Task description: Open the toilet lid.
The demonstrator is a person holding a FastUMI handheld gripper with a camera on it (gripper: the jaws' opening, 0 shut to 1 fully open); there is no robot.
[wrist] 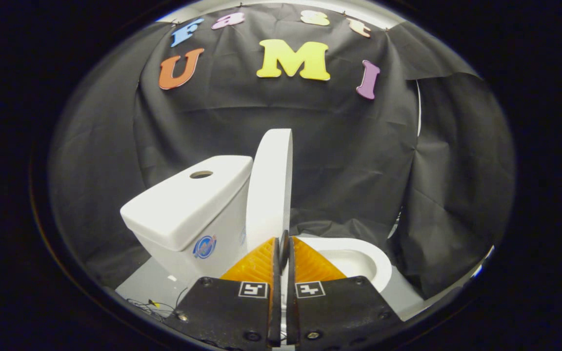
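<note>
The toilet lid is standing upright just ahead of the fingers, its back leaning toward the tank on the left side of them. You are seeing it edge-on, so the rim is rising straight up from the fingertips. The bowl is lying open to the right of the fingers and slightly beyond them.

The fingers are drawn nearly together, with only a narrow slit between them, and the lid's lower edge is sitting at that slit. Whether both pads are actually pressing on the lid cannot be told from here; the tips are hiding the contact.

Judged from this position, the lid is at or very near full open. If you are still holding it, you are best easing it the last way against the tank rather than letting it drop back, then parting the fingers and drawing straight away along their own line, so that you are not dragging the lid forward over the bowl.

Some loose wires are lying on the floor left of the fingers, below the tank; keep clear of them.
</note>
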